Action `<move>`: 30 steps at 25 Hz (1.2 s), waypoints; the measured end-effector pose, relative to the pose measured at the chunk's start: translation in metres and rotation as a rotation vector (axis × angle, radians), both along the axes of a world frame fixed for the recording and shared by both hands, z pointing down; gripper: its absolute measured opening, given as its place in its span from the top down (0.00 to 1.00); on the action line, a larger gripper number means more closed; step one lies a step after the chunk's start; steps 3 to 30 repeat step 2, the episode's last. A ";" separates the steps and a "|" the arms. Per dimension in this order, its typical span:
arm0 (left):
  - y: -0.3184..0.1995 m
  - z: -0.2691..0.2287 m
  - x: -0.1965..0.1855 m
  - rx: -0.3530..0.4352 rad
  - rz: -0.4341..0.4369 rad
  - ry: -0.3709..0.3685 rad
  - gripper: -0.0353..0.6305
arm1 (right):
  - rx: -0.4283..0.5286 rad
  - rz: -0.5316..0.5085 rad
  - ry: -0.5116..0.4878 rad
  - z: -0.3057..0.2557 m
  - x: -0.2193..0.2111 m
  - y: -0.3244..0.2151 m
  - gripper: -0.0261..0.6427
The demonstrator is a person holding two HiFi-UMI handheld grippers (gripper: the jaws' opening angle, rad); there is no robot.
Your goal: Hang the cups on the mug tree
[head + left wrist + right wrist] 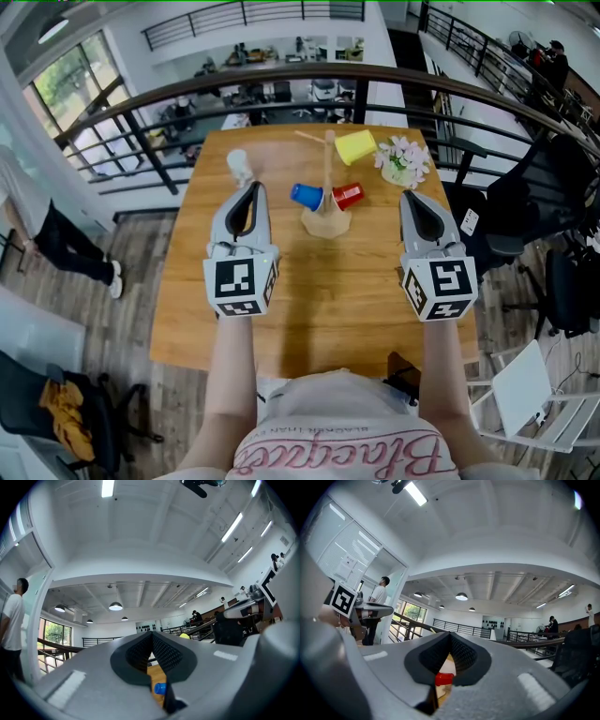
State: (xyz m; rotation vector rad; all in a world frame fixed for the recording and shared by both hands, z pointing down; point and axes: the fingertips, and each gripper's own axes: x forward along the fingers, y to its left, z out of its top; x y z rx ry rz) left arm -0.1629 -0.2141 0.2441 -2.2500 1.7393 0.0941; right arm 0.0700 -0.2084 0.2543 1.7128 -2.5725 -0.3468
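- The left gripper [251,186] and right gripper [413,195] hover closed and empty over a wooden table [328,300].
- Ahead, between them, the mug tree [326,221] carries a blue cup [306,196], a red cup [349,195] and a yellow cup [356,146].
- A black railing [281,80] curves beyond.

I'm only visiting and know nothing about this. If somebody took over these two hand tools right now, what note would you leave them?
Left gripper: shut, holding nothing, in front of the white cup.
Right gripper: shut, holding nothing, to the right of the mug tree.
Things: the mug tree stands mid-table. The white cup sits on the table to its left.
Done: the yellow cup, blue cup and red cup appear to hang on the tree.
Left: hang the white cup, probably with the left gripper, which is nearest.
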 end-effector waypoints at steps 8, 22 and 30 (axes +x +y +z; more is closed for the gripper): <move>-0.001 0.001 -0.001 -0.001 0.000 0.000 0.93 | 0.000 -0.001 -0.001 0.000 -0.001 -0.001 0.96; -0.001 0.001 -0.001 -0.001 0.000 0.000 0.93 | 0.000 -0.001 -0.001 0.000 -0.001 -0.001 0.96; -0.001 0.001 -0.001 -0.001 0.000 0.000 0.93 | 0.000 -0.001 -0.001 0.000 -0.001 -0.001 0.96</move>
